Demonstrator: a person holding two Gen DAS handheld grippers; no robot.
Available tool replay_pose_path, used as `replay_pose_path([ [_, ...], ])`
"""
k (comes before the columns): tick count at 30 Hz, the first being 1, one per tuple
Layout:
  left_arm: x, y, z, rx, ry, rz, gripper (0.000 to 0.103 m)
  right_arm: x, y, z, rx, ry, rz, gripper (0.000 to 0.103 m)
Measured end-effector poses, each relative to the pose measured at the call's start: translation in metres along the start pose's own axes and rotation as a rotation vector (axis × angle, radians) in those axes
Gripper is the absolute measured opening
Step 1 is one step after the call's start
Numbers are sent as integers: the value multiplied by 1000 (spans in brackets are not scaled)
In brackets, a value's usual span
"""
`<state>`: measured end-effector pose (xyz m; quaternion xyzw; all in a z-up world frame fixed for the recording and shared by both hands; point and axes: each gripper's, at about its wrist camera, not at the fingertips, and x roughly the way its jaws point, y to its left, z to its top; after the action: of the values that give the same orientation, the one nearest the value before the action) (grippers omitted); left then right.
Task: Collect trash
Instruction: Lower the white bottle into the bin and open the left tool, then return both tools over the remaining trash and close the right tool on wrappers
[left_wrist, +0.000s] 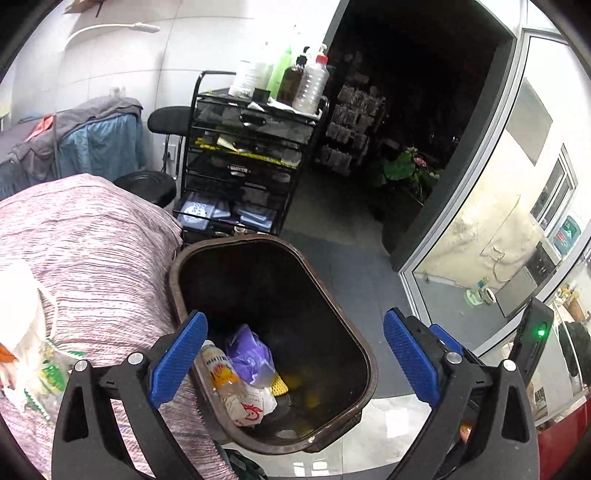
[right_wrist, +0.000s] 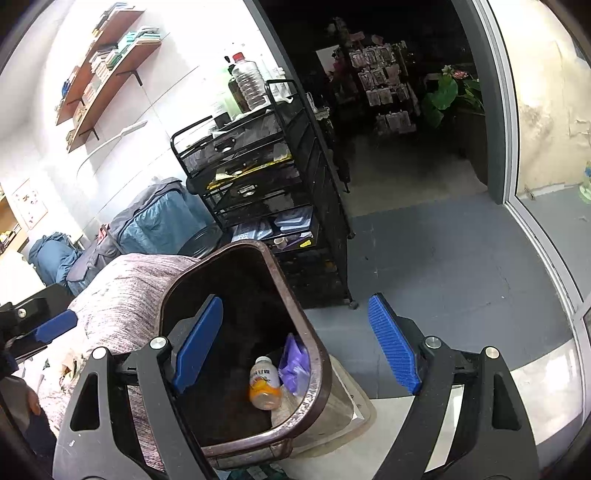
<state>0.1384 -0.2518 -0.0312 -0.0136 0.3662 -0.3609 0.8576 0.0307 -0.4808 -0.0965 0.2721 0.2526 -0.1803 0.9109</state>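
A brown trash bin (left_wrist: 360, 345) stands on the floor beside a bed; it also shows in the right wrist view (right_wrist: 314, 332). Inside lie a plastic juice bottle (left_wrist: 221, 376) (right_wrist: 264, 384), a purple bag (left_wrist: 249, 356) (right_wrist: 293, 363) and a white wrapper with red print (left_wrist: 251, 406). My left gripper (left_wrist: 295, 360) is open and empty above the bin's mouth. My right gripper (right_wrist: 295, 341) is open and empty above the bin's right rim. More wrappers (left_wrist: 40, 373) lie on the bed at the left.
A pink striped blanket (left_wrist: 92, 251) covers the bed left of the bin. A black mesh cart (left_wrist: 243, 155) with bottles on top stands behind the bin. A dark doorway (left_wrist: 406, 110) and a glass door (left_wrist: 498, 221) are at the right. The floor is grey.
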Motion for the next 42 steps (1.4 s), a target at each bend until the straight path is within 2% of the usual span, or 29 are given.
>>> replay_pose_path([
  [5, -25, 7, -5, 10, -42, 41, 97, -1, 10, -1, -19, -3, 17, 81],
  [12, -62, 30, -12, -30, -88, 83, 97, -3, 35, -5, -65, 1, 58, 81],
  [22, -108, 74, -32, -99, -133, 187, 97, -7, 96, -13, -168, 11, 165, 82],
  [26, -124, 98, -42, -135, -139, 249, 97, -9, 126, -21, -222, 27, 222, 83],
  [35, -164, 166, -74, -279, -134, 379, 97, -10, 194, -43, -335, 81, 353, 87],
  [42, -185, 217, -102, -410, -100, 429, 97, -1, 246, -67, -463, 193, 465, 87],
])
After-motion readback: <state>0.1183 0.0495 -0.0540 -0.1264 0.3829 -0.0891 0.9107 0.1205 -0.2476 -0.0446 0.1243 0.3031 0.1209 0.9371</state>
